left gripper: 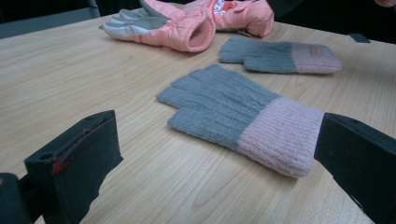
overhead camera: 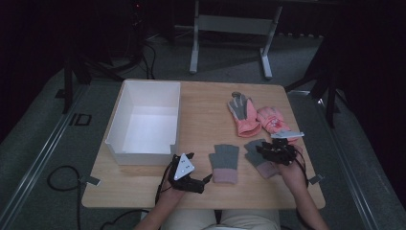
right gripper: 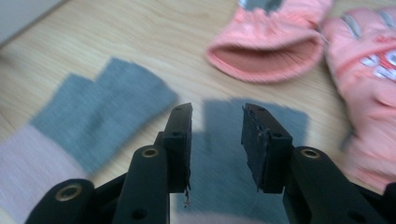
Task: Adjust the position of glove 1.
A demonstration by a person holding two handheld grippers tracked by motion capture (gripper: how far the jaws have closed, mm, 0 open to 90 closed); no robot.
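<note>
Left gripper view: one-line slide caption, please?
Open hand-held gripper faces a grey knit glove with pink cuff on the wooden table.

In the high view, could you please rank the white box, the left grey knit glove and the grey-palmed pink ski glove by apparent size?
1. white box, clearly largest.
2. grey-palmed pink ski glove.
3. left grey knit glove; it looks close to the ski glove, so this order is unsure.

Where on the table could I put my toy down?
The white box is bare inside. Bare wood lies between the box and the pink gloves, and along the front edge left of the left gripper. It is crowded on the right, around the grey gloves and the right gripper.
</note>
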